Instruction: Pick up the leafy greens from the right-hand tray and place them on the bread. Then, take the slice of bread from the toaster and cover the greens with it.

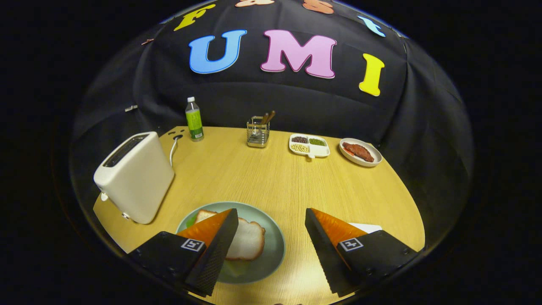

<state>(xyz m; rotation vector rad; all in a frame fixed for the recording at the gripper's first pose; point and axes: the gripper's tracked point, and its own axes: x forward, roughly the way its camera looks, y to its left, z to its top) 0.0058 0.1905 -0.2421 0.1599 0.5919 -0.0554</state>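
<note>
On the pale wooden table (271,182), leftmost, I logged a cream plastic toaster (134,176); next, a round grey-green plate (271,250) bearing a white bread slice (247,239) over a sliver of leafy greens (191,220). My gripper (271,218) hung above, fingers spread wide, empty; beyond its right finger, a white tray corner (369,227).

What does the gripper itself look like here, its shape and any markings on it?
The gripper has two wedge-shaped fingers that taper toward the tips. Their inner faces carry a fine ribbed, gridded texture. Each finger sits on a blocky base bearing a small square black-and-white tag, with small screws showing on the bases. No cables are visible.
</note>
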